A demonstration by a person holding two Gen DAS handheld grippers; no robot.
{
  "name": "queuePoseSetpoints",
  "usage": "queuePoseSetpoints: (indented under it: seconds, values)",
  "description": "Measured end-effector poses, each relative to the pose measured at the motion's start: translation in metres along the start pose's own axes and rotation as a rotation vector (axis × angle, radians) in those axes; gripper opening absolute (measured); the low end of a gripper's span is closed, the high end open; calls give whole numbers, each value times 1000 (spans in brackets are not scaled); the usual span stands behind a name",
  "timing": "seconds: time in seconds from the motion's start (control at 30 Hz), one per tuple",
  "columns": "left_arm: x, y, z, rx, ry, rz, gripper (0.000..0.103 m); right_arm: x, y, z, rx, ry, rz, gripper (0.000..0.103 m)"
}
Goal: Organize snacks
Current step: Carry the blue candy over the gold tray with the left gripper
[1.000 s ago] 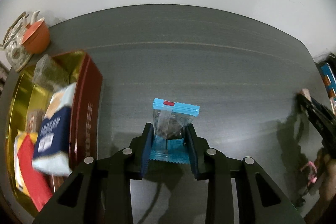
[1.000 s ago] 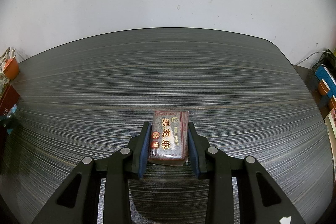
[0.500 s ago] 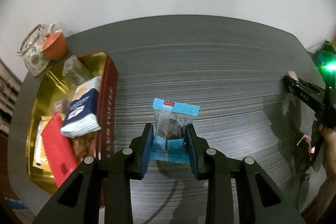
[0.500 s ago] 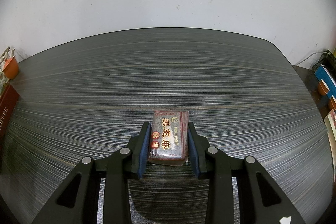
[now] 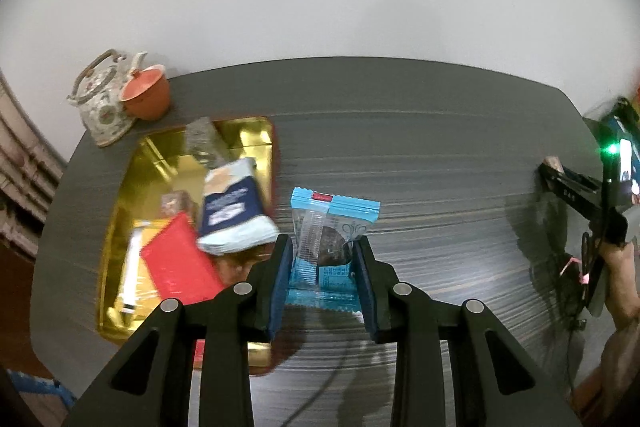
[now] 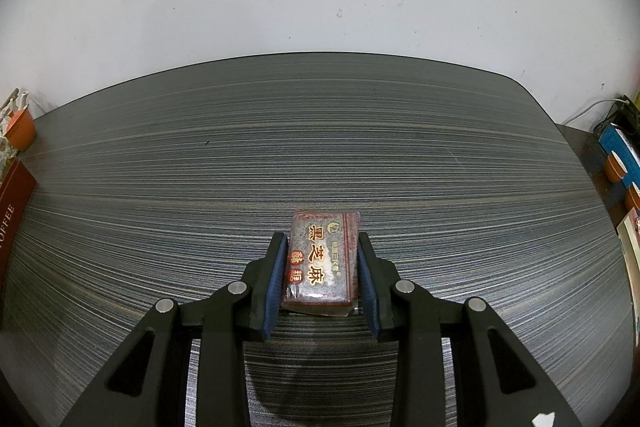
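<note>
1. L tool (image 5: 320, 267): jaws clamped on blue snack packet (image 5: 334, 227), held upright above the worktop (image 5: 440, 155); dark snack shows through its clear window.
2. Gold tin (image 5: 248, 139) w/ red outer wall sits on the worktop's left side, just left of the held packet.
3. In the tin: navy-and-pale-blue packet (image 5: 232, 211) lying over the right rim, red packet (image 5: 180, 267) near side, white-yellow packet (image 5: 132, 267) at left, clear-wrapped snack (image 5: 202, 139) at the far end. Contents blurred, details hard to tell.
4. Floral teapot (image 5: 102, 103) & orange cup (image 5: 145, 97) stand touching at the far left corner, beyond the tin.
5. R tool (image 6: 320, 263): jaws clamped on dark red sesame candy pack (image 6: 322, 259), gold characters on top; whether the pack touches the striped worktop I cannot tell.
6. R tool also shows at the right edge of the L view, approx. well apart from the tin.
7. Tin's red wall (image 6: 12, 195) at far left in R view.
</note>
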State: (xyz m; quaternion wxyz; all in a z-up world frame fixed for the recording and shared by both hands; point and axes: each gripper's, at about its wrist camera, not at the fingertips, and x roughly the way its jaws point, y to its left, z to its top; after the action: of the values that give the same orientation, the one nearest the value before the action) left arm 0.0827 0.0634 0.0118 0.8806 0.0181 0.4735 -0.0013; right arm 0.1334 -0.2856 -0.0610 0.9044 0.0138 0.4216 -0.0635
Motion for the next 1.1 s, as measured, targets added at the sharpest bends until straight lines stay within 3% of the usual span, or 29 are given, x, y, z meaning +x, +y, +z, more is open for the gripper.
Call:
queuePoseSetpoints:
  seconds: [0.4, 0.6, 0.77, 1.1]
  values:
    - [-10, 90, 18, -141, -6, 86, 32, 0, 0, 0, 1, 0, 1, 32]
    - [10, 129, 21, -201, 44, 89, 32, -1, 1, 0, 1, 0, 1, 32]
    - [31, 145, 15, -242, 94, 88, 32, 0, 0, 0, 3, 0, 4, 32]
    - [56, 152, 15, -232, 111, 116, 32, 0, -2, 0, 2, 0, 3, 32]
